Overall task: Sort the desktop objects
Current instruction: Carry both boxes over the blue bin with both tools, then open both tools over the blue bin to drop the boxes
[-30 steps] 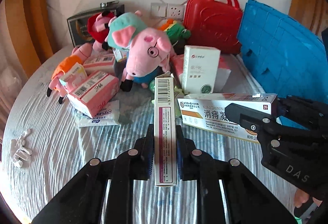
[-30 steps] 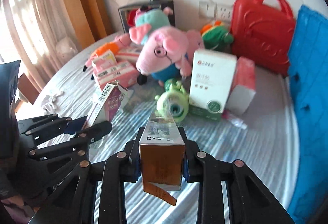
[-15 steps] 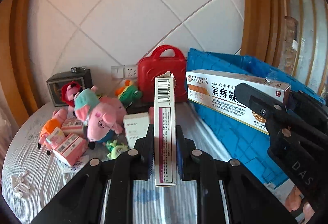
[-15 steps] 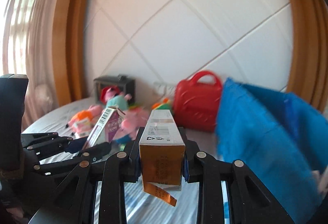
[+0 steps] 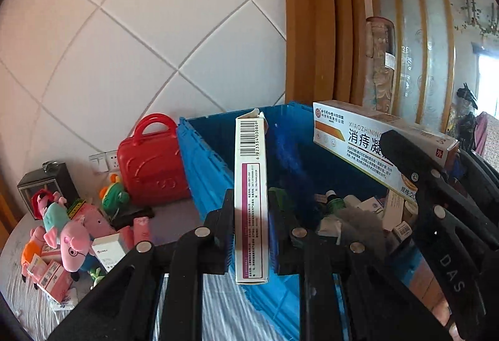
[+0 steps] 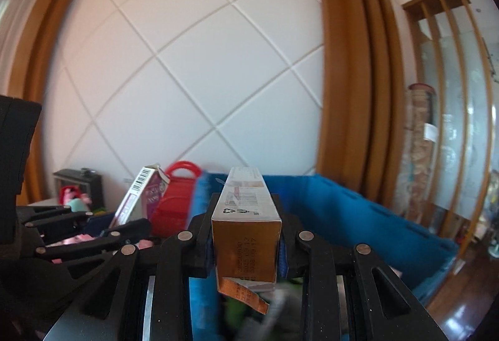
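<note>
The left hand-held gripper [image 5: 251,235], matte black plastic with round metal rivets along its linkage, is clamped on a slim white carton [image 5: 251,197], a narrow cardboard box with a barcode at its far end and a maroon stripe down its edge, standing on its thin side between the jaws. It hangs over the near-left corner of a blue plastic crate [image 5: 205,166], whose ribbed wall rises just beyond the fingertips. Inside the crate lies a jumble of small cartons and bottles [image 5: 358,210], partly hidden by the grippers. The right hand-held gripper [image 6: 246,231], of the same black build, is closed on a long ointment box [image 6: 246,216], glossy cardboard with an orange-brown end panel, a recycling mark on top and a torn orange flap dangling below; in the left wrist view that box [image 5: 368,141] shows a white face with printed Chinese characters and reaches leftward over the crate's right half. Both tools point forward and slightly down toward the crate, the right one level with and close beside the left. The crate interior under the right gripper is blurred, so what lies there cannot be made out. To the left, on the cloth-covered worktop [image 5: 28,300], sit a hard red plastic case [image 5: 152,166] with an arched handle, soft pink plush pigs [image 5: 68,235], a green plush toy [image 5: 113,196] and several pink-and-white cartons [image 5: 53,278].
</note>
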Available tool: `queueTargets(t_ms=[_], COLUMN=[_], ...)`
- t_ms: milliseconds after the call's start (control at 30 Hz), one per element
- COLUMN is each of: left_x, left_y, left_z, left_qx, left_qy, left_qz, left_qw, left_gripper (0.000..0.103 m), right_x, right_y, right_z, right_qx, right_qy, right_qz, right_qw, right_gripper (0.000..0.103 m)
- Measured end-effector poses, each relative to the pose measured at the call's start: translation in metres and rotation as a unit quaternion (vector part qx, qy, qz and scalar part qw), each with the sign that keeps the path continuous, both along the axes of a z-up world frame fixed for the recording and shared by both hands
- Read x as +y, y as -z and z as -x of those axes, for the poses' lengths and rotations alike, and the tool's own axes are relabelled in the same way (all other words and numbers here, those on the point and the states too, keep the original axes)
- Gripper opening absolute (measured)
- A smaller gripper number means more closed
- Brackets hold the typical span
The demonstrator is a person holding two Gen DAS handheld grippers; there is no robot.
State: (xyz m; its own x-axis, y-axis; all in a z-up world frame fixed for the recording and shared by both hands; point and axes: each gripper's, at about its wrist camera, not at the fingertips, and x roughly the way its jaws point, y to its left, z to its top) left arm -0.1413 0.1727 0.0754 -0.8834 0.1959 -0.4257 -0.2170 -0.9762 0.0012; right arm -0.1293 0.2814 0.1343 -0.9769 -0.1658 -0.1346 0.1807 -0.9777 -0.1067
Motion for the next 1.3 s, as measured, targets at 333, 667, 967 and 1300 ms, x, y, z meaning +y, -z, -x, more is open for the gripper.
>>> queueTargets(t_ms=[333, 667, 967, 1300], left_x=[0.082, 0.106, 0.105, 0.086], left_y=[-0.008, -0.001, 0.001, -0.017], left_z=[0.033, 0.052, 0.059, 0.032], left_qx=[-0.083, -0.107, -0.128, -0.054], left_qy=[0.058, 0.042, 0.040, 0.031], left_qz=[-0.003, 0.004, 0.000, -0.006], left_qw=[0.9949, 0.9934, 0.9909, 0.9980], left_gripper=[0.018, 0.018, 0.034, 0.065], right_x=[0.077, 0.101, 0.105, 0.104], right_y=[0.002, 0.014, 0.021, 0.017], right_z=[0.044, 0.080, 0.080, 0.063], right_qx=[-0.028, -0.056, -0.049, -0.042], right_qy=[0.072, 0.087, 0.110, 0.131], right_qz=[-0.006, -0.016, -0.018, -0.028], right_qw=[0.997, 0.995, 0.993, 0.990], right_gripper=[0.029, 0.029, 0.102, 0.103])
